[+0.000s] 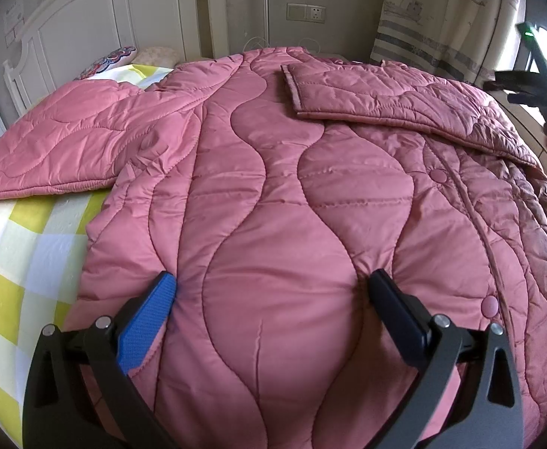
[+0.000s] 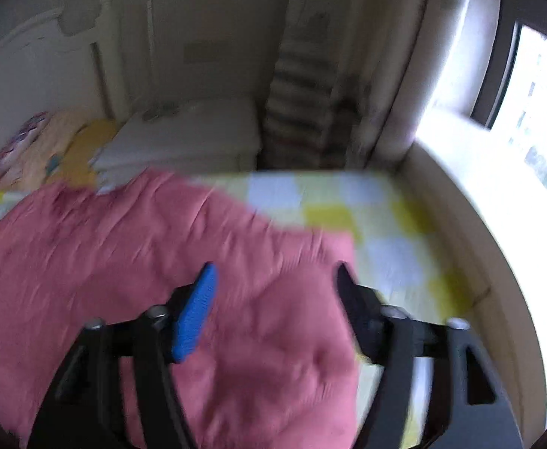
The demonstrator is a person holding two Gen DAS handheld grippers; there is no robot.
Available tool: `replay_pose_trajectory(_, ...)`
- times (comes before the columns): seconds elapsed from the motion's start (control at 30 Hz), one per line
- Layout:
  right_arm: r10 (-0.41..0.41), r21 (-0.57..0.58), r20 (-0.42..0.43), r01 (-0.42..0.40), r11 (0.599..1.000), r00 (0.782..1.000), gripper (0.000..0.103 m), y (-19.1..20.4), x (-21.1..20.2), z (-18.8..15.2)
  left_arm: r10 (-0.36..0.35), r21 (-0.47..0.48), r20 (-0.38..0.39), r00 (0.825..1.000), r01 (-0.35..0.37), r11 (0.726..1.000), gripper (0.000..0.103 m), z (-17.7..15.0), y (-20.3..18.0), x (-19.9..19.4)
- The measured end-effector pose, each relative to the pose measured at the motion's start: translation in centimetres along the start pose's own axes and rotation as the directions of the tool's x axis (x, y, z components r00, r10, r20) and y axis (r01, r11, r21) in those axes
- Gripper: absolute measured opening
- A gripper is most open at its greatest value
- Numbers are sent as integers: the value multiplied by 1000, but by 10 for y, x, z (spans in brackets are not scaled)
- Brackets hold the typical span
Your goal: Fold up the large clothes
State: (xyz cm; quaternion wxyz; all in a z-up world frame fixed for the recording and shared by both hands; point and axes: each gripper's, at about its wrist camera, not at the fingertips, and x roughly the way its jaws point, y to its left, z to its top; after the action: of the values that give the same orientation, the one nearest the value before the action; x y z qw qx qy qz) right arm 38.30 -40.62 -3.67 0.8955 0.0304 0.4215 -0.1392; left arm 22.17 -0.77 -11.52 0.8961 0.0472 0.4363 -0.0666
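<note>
Left fingers: spread wide on the left gripper (image 1: pixel 271 292), tips pressed down into the pink quilted coat (image 1: pixel 273 194) near its hem, nothing pinched between them; blue pad (image 1: pixel 148 321) on one, plain black on the other.
Right fingers: set well apart on the right gripper (image 2: pixel 275 288), poised over a blurred corner of the same pink fabric; contact with the cloth not clear, nothing visibly gripped.
Coat position: laid flat, front up, across the bed (image 1: pixel 18 254) with its yellow, white and grey checked sheet.
Right sleeve (image 1: pixel 385 93): already folded in across the chest, cuff end lying on the front panel.
Left sleeve (image 1: pixel 60 142): stretched out sideways over the sheet, not yet folded in.
Snap buttons (image 1: pixel 439 176): two visible along the front placket, so the coat looks closed.
Likely reason for left gripper's pose: probably pinning or smoothing the padded body so that it stays put while the other side is worked.
Likely reason for right gripper's pose: judged to be heading for the edge or corner of the fabric.
Hard to see: right wrist view smeared by motion, so quilting, seams and exact edge unreadable.
Cut off: coat hem beneath the left gripper frame; collar region near the pillows (image 1: pixel 123 56) partly foreshortened.
Dark shape at left view's right edge: probably the other gripper, too cropped to be sure.
</note>
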Motion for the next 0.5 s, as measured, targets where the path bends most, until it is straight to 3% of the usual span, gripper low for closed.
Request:
replay_pose_trajectory(0.07, 7, 24, -142, -4, 1000, 990, 83, -1, 45, 0, 1, 1, 0, 1000, -1, 1000, 101, 0, -1, 0)
replay_pose_trajectory(0.1, 3, 40, -166, 4, 999, 986, 88, -3, 56, -3, 1, 0, -1, 1000, -1, 1000, 101, 0, -1, 0)
replay_pose_trajectory(0.17, 14, 84, -149, -2, 996, 989, 88, -7, 53, -1, 1, 1, -1, 1000, -1, 1000, 101, 0, -1, 0)
replay_pose_trajectory(0.27, -30, 91, -109, 40, 995, 994, 88, -3, 20, -6, 1, 1, -1, 1000, -1, 1000, 101, 0, -1, 0)
replay_pose_trajectory(0.37, 36, 43, -1, -36, 998, 999, 88, 16, -30, -31, 1, 1, 0, 1000, -1, 1000, 101, 0, -1, 0)
replay_pose_trajectory(0.43, 82, 12, -20, -82, 997, 996, 90, 30, -42, -52, 1, 1, -1, 1000, -1, 1000, 101, 0, -1, 0)
replay_pose_trajectory(0.5, 110, -72, -106, -118, 990, 988, 98, 49, -32, -81, 1, 1, 0, 1000, -1, 1000, 101, 0, -1, 0)
